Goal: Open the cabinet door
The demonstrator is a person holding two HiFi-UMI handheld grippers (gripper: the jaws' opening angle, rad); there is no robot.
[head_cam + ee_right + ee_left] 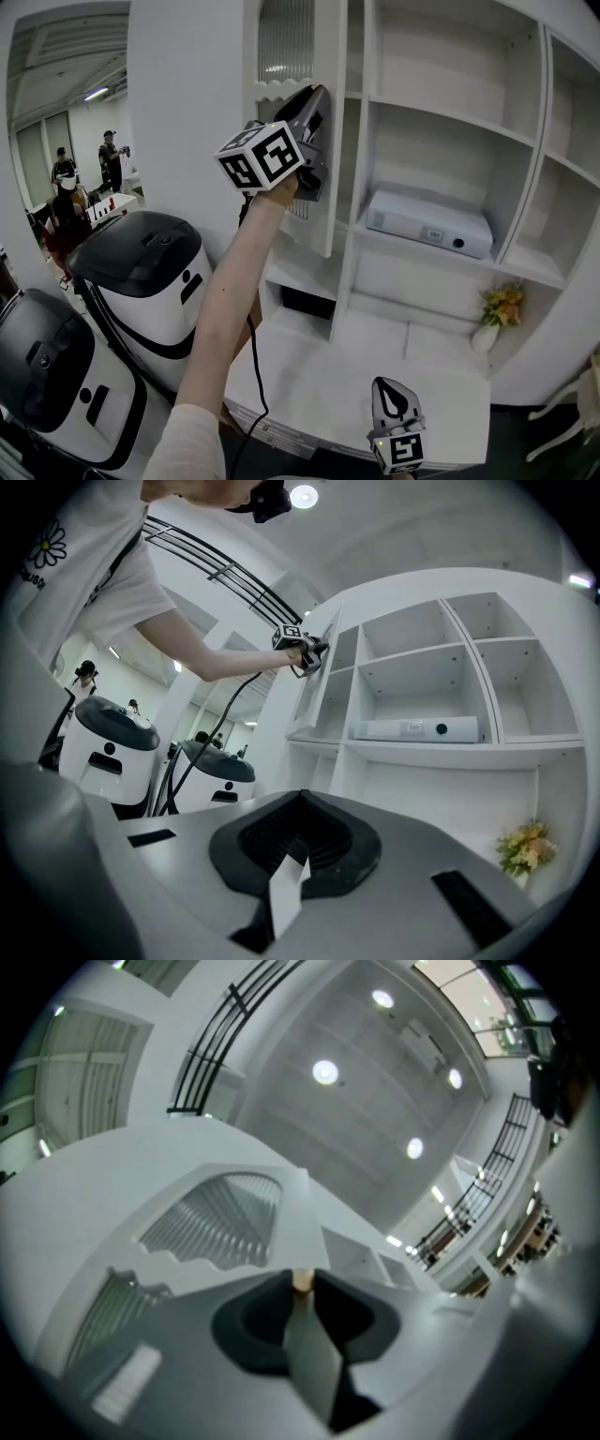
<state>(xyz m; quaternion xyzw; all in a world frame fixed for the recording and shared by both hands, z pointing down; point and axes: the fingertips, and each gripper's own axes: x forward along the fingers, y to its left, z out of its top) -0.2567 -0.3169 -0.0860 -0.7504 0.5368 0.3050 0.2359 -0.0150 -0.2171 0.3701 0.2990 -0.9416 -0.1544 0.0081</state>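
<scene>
Left gripper [314, 131]: jaws closed narrowly on a small tan knob [302, 1282] at the free edge of the cabinet door [330, 216]. That door stands well out from the cabinet [539, 122] at its upper left bay, so the opening looks mostly done, with perhaps a little swing left. Right gripper [394, 401]: jaws together, empty, low in front of the cabinet.

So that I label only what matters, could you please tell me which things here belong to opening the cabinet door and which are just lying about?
In the job:
door
knob
left gripper, shut on the knob

Lying about:
white box
flowers
machines
right gripper, shut and empty
</scene>
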